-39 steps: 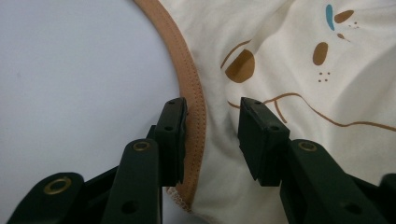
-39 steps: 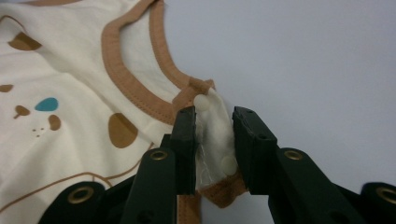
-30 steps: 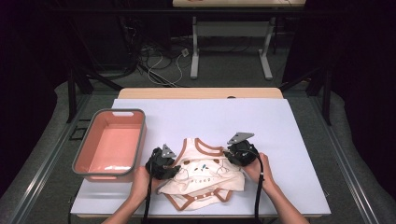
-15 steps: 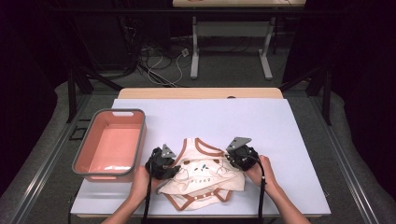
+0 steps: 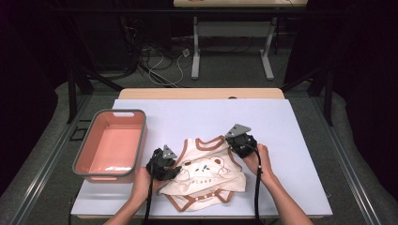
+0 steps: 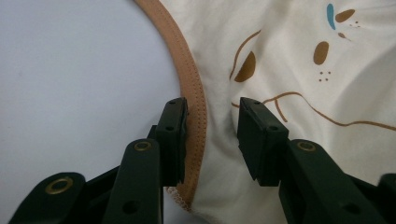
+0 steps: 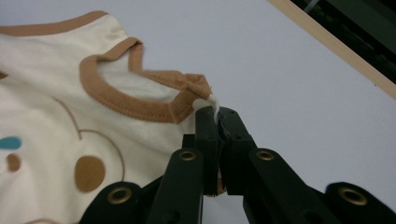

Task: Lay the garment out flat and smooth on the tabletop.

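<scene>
White tabletop [image 5: 291, 136]: right gripper [image 7: 215, 114], just closing, clamps bodysuit [image 5: 206, 176] shoulder at 1 o'clock; left gripper [image 6: 212, 126] jaws apart, straddling the 9 o'clock armhole trim [image 6: 194, 100].

Bare table [image 5: 300, 140] lies open right of and behind the bodysuit [image 5: 206, 176], while the pink bin [image 5: 111, 146] stands just left of the left gripper [image 5: 170, 165], narrowing passage there.
</scene>
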Motion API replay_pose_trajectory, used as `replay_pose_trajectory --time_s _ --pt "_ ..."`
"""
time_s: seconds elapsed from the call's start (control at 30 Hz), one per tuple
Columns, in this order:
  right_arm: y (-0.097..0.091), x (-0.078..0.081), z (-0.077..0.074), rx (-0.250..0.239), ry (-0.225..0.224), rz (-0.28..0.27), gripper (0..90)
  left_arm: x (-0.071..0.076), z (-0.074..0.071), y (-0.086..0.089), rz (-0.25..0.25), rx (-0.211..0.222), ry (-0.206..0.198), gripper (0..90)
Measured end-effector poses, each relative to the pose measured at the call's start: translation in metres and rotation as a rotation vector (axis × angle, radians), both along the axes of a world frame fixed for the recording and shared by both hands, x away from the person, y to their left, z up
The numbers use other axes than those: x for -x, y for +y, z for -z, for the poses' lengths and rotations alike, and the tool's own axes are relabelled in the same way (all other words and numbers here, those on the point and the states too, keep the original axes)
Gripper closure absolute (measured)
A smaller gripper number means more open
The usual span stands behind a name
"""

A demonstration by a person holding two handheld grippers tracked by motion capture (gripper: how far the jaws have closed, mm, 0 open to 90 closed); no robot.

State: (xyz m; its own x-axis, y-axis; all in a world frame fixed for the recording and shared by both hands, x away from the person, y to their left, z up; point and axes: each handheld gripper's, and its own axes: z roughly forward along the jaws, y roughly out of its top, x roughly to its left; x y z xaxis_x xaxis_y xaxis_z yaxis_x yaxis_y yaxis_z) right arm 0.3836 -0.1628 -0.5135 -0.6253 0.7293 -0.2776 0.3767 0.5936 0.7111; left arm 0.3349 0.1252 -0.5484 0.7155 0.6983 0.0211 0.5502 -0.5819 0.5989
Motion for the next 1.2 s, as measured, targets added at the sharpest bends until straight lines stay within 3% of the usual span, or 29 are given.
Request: replay_pose_trajectory --time_s 0.2,0.27,0.33,0.4,0.53,0.63,0.73,0.8,0.93,0.97,1.0,1.07,1.1,1.2 --pt "0.009 -0.026 0.005 0.016 0.004 0.032 85.3 0.002 0.001 -0.001 -0.016 0.000 -0.016 61.1" --pt "0.011 -0.033 0.011 0.032 0.027 0.054 79.3 0.003 0.000 -0.001 -0.015 -0.006 -0.019 61.0" --pt "0.012 -0.038 0.016 0.061 0.015 0.086 76.7 0.004 0.000 -0.001 -0.010 -0.015 -0.018 60.9" --pt "0.009 -0.040 0.020 0.041 0.027 0.112 68.6 0.004 -0.001 0.000 -0.010 -0.013 -0.014 59.9" --pt "-0.004 -0.030 0.016 -0.050 0.029 0.130 62.0 0.004 -0.002 0.001 -0.013 -0.017 -0.012 56.0" --pt "-0.014 -0.016 0.014 -0.109 0.055 0.109 59.3 0.006 -0.004 -0.001 -0.028 -0.011 -0.052 50.0" --pt "-0.021 -0.002 0.019 -0.117 0.123 0.083 58.9 0.006 -0.006 -0.001 -0.048 -0.007 -0.076 49.0" --pt "-0.023 0.005 0.021 -0.144 0.176 0.076 58.9 0.004 -0.004 0.000 -0.056 -0.009 -0.070 48.9" --pt "-0.029 0.011 0.027 -0.151 0.262 0.082 58.1 0.002 0.000 0.003 -0.055 -0.013 -0.036 50.4" --pt "-0.030 0.013 0.027 -0.143 0.314 0.101 58.4 0.001 0.001 0.003 -0.053 -0.008 -0.036 50.6" --pt "-0.031 0.014 0.028 -0.164 0.338 0.103 58.8 0.001 0.001 0.004 -0.050 -0.004 -0.041 50.6" --pt "-0.031 0.015 0.034 -0.210 0.347 0.098 60.5 0.001 0.002 0.004 -0.044 0.003 -0.040 52.1" --pt "-0.030 0.017 0.035 -0.208 0.358 0.103 61.1 0.001 0.002 0.004 -0.043 0.008 -0.035 53.7" --pt "-0.028 0.018 0.037 -0.201 0.326 0.094 67.0 0.002 0.002 0.005 -0.026 0.020 -0.020 60.5"
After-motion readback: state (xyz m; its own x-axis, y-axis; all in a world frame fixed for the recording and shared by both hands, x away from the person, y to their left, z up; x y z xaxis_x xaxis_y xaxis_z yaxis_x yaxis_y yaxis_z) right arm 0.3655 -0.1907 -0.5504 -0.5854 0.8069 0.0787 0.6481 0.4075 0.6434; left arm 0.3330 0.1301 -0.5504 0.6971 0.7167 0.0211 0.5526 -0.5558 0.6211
